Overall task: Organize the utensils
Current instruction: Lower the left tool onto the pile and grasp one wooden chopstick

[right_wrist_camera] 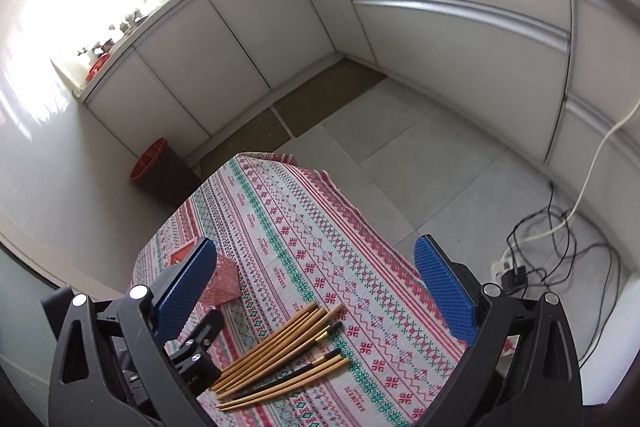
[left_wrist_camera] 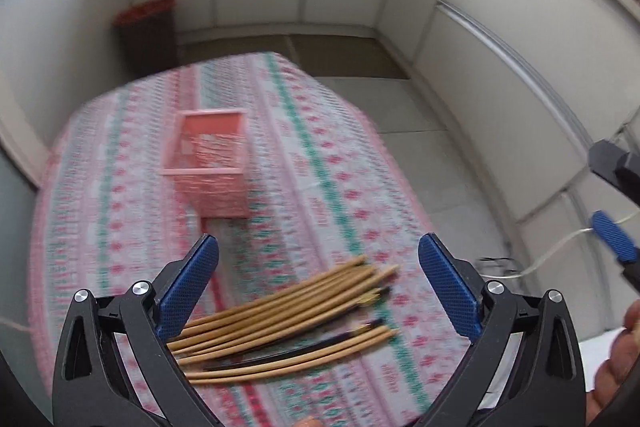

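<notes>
**Two grippers above the chopsticks, jaws released**

Left gripper (left_wrist_camera: 318,283): jaws spread wide, holding nothing. Right gripper (right_wrist_camera: 314,281): likewise spread, holding nothing. The chopsticks (right_wrist_camera: 280,347) lie in a loose bundle on the patterned tablecloth (right_wrist_camera: 340,267). The pink basket (left_wrist_camera: 208,167) stands upright farther back, apart from them.

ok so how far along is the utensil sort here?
Nothing looks done: the pink basket shows no chopsticks inside, though blur limits that view. In hand: nothing; the left gripper and right gripper are both open above the table. Left: the whole pile of chopsticks on the tablecloth needs moving to the basket.
</notes>
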Action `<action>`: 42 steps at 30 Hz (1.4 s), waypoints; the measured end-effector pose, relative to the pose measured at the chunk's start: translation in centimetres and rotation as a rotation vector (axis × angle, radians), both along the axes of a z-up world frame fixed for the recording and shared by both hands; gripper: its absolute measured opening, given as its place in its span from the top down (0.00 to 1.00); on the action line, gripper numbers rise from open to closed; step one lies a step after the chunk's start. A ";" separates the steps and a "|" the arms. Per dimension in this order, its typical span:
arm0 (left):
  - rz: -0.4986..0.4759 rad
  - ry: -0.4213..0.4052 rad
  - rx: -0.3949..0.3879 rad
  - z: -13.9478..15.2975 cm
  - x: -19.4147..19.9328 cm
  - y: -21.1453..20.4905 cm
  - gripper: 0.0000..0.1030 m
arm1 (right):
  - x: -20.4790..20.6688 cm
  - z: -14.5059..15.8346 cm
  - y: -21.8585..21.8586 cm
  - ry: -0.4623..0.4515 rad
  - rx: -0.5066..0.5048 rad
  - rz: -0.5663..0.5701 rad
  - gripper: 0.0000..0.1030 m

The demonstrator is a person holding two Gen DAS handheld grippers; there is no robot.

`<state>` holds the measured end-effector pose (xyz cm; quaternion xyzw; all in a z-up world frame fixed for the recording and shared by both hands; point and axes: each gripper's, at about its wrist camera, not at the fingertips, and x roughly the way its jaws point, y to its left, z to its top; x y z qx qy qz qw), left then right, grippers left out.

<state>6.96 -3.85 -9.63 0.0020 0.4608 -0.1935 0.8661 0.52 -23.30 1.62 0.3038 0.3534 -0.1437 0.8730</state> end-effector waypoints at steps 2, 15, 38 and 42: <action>-0.079 0.071 0.002 -1.9 1.0 -1.6 0.07 | 0.1 -0.6 -1.1 0.014 0.048 -0.024 0.06; -0.238 0.217 0.282 -10.2 5.2 -6.8 0.26 | 2.3 -7.4 -5.1 0.247 0.381 0.008 0.07; -0.223 0.153 0.209 -7.6 6.2 -4.2 0.94 | 4.0 -13.0 -3.7 0.480 0.280 0.028 0.07; -0.203 0.058 0.153 -3.5 3.4 -1.3 0.94 | 4.5 -15.8 -1.7 0.554 0.317 0.082 0.10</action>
